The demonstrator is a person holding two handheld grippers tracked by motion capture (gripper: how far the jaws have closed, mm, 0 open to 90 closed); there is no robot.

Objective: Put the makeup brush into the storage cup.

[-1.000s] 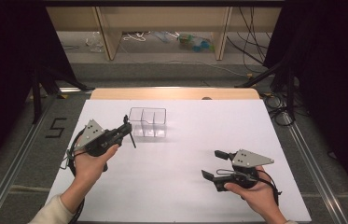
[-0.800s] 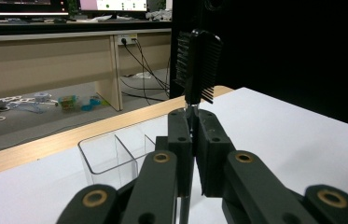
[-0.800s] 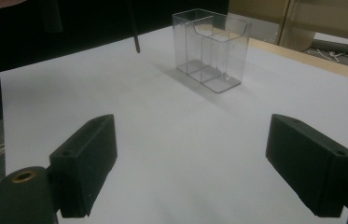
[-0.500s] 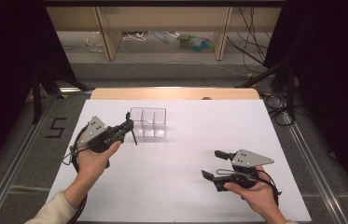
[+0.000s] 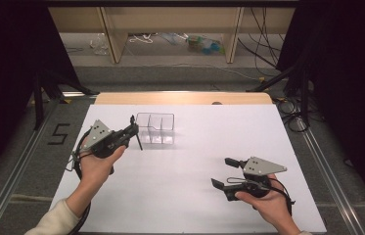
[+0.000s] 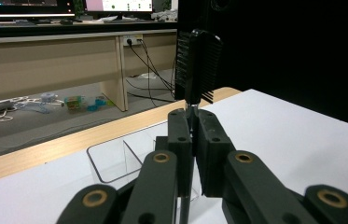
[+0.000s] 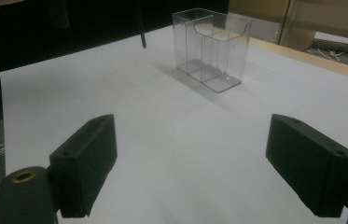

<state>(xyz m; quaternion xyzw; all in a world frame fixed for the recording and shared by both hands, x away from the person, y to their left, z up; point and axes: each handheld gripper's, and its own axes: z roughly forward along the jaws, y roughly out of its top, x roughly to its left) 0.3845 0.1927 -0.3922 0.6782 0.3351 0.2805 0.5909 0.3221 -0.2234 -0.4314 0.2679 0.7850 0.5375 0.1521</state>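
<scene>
One clear plastic compartment box (image 5: 155, 128), upper centre on white surface (image 5: 185, 196). Left tongs (image 6: 191, 135) clamp one black comb (image 6: 198, 65); right tongs (image 7: 190, 172) wide open, nothing held.

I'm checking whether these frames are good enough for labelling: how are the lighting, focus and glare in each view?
High view: the white table is evenly lit, its surroundings fall to black, the picture is slightly soft. Left gripper view: the black comb shut in the left gripper is fairly sharp against a dark backdrop. Right gripper view: dim, the clear plastic organizer casts a soft shadow, the right gripper near the lens is blurred.
</scene>
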